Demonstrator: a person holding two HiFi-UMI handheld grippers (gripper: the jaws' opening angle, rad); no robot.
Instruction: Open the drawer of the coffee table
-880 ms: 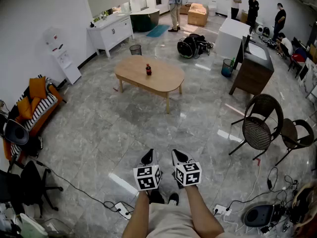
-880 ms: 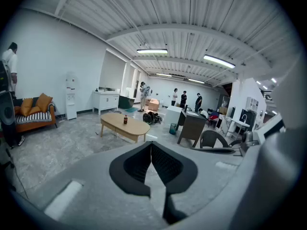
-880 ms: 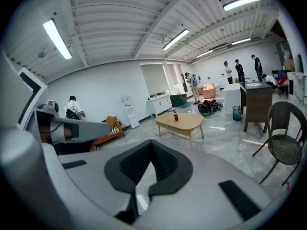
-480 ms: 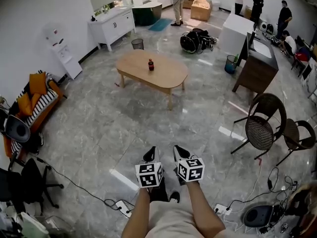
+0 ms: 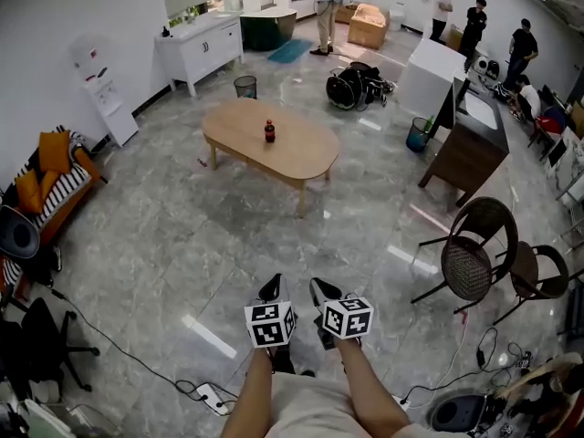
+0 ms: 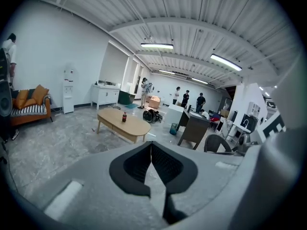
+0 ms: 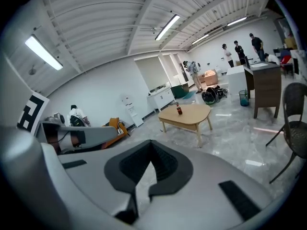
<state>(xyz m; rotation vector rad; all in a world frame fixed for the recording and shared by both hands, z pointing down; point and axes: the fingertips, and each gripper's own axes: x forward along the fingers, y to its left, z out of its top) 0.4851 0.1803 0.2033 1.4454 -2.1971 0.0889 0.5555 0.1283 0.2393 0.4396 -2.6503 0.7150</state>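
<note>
On the grey floor (image 5: 164, 245) the oval coffee table (image 5: 292, 153) stands mid-room, well apart from the left gripper (image 5: 271, 289) and right gripper (image 5: 325, 292) — side by side, jaws pressed together, holding nothing — a small bottle (image 5: 269, 131) upright on its top.

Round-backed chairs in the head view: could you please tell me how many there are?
2. Both stand at the right: one wicker chair and, just right of it, the second chair. A different, black office chair sits lower left; others may be hidden.
</note>
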